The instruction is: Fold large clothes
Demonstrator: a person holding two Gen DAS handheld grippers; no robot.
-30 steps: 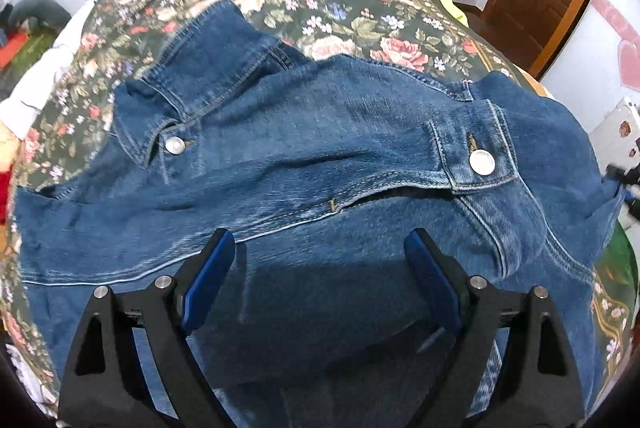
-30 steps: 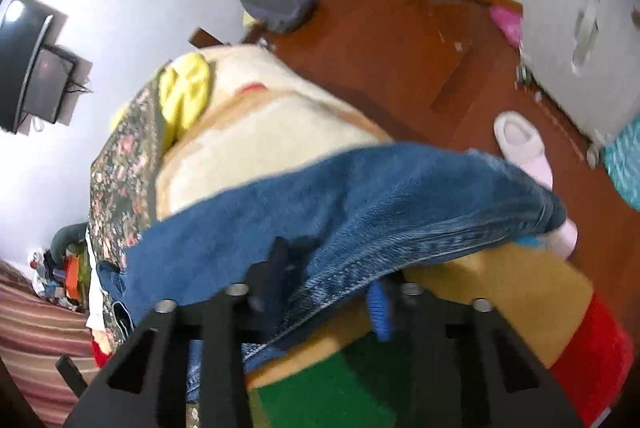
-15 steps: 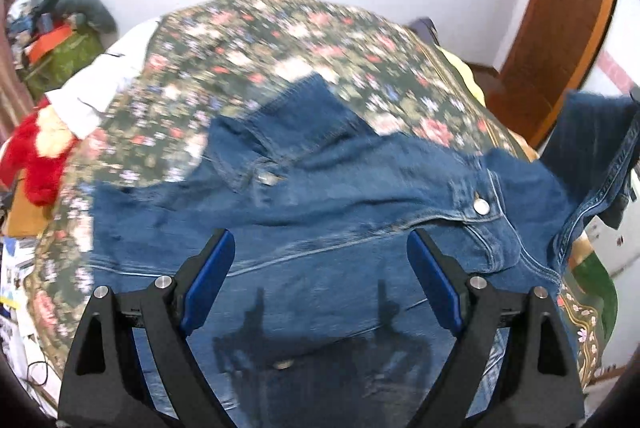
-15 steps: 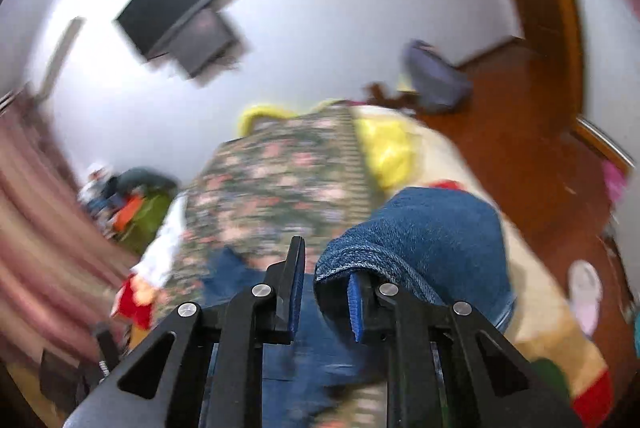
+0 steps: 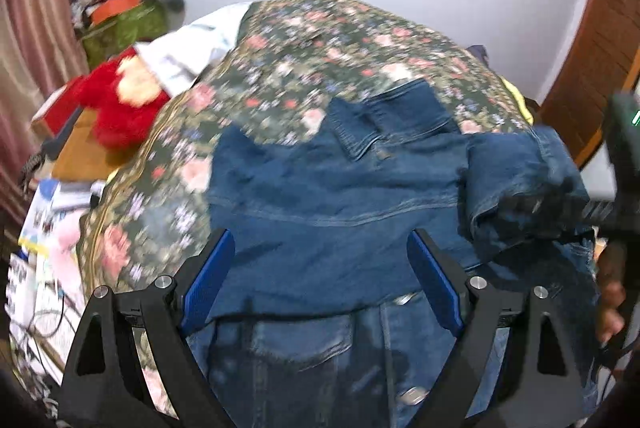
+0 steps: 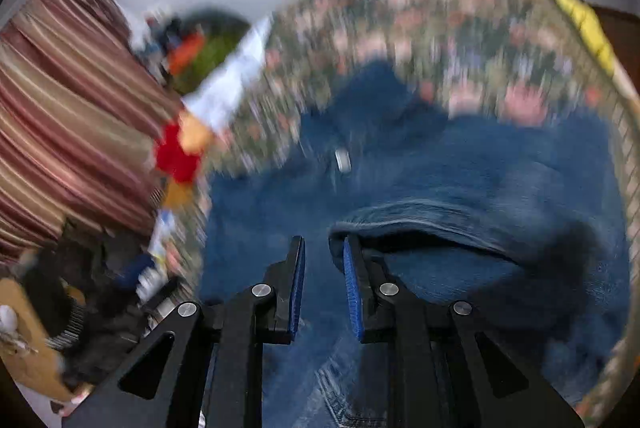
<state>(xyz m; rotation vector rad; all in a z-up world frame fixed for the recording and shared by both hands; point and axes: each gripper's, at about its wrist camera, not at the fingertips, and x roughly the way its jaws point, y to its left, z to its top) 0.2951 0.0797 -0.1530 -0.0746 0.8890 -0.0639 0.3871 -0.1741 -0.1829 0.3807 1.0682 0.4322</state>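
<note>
A blue denim jacket (image 5: 320, 196) lies spread on the floral bedspread (image 5: 320, 40). Its right sleeve (image 5: 520, 180) is folded over onto the body. My left gripper (image 5: 320, 268) is open and empty, hovering above the jacket's lower part. My right gripper (image 6: 324, 260) hangs over the jacket (image 6: 460, 168) with its jaws a narrow gap apart; the sleeve's edge (image 6: 400, 216) drapes over the right finger, and nothing shows between the pads. The right wrist view is motion-blurred. The right gripper's body and the hand holding it show at the right edge of the left wrist view (image 5: 616, 228).
A red plush toy (image 5: 120, 100) and white cloth (image 5: 192, 52) lie at the bed's left side. A cluttered pile (image 5: 116, 4) stands by the striped curtain (image 6: 60, 108). A wooden door (image 5: 600, 48) is at the right. Papers (image 5: 44, 228) lie at the left.
The right gripper carried the sleeve from the bed's side over onto the jacket body, and its jaws have parted slightly. The left gripper rose and pulled back, still open.
</note>
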